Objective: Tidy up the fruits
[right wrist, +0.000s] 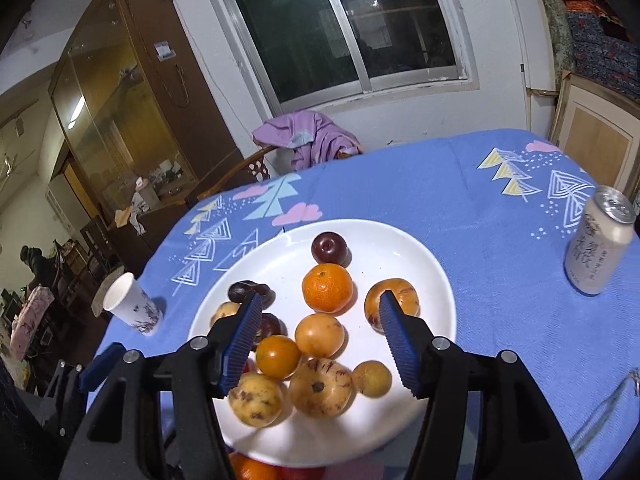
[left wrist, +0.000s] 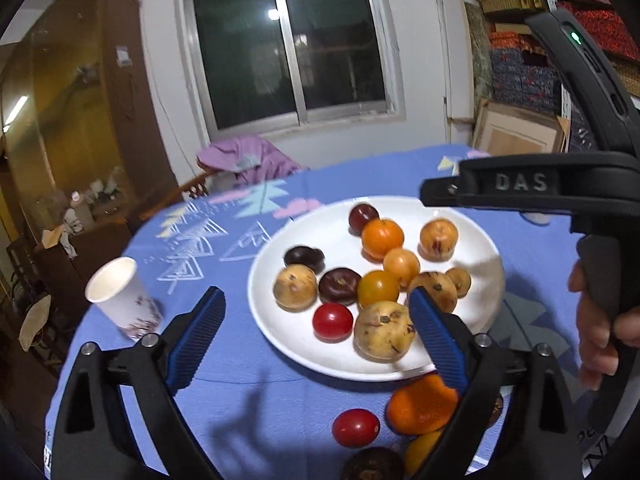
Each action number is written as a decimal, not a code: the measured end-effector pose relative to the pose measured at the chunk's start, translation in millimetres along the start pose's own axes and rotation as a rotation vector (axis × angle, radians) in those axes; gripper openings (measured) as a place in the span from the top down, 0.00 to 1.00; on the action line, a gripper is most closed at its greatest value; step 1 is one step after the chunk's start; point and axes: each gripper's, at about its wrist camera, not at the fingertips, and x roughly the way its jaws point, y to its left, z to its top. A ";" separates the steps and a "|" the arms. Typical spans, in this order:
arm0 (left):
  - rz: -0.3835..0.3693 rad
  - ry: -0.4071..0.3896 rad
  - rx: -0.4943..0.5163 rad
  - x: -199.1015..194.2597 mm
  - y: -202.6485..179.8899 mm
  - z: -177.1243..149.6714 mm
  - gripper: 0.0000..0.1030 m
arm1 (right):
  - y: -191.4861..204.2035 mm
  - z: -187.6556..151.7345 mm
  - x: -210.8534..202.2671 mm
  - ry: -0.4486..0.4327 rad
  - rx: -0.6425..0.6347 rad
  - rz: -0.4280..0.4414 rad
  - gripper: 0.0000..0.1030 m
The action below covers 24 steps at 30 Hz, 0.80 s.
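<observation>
both claws spread wide and empty, left claw (left wrist: 316,334) and right claw (right wrist: 320,338) above the white plate (right wrist: 416,264) of fruits (right wrist: 327,287) on the blue-clothed surface (right wrist: 480,208), more fruit (left wrist: 355,427) lying beside the plate, paper cup (left wrist: 120,298) off left

Raised letters "DAS" stand on the black body of the right gripper (left wrist: 516,184). Dark East Asian characters run down the pale drink can (right wrist: 600,244); they are too small to read.
</observation>
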 end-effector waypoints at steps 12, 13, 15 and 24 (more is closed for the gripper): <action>0.008 -0.052 -0.108 -82.7 22.9 -33.3 0.07 | 2.4 -82.6 -98.1 -0.108 -0.049 -0.030 0.29; 0.011 -0.052 -0.111 -87.6 24.7 -38.4 0.07 | 2.0 -91.3 -102.0 -0.110 -0.057 -0.037 0.29; 0.015 -0.047 -0.116 -96.4 26.7 -50.3 0.05 | 0.9 -108.0 -108.6 -0.109 -0.077 -0.053 0.28; -0.079 0.100 -0.225 -98.3 49.4 -97.1 0.04 | 3.1 -129.5 -113.2 -0.086 -0.083 -0.064 0.11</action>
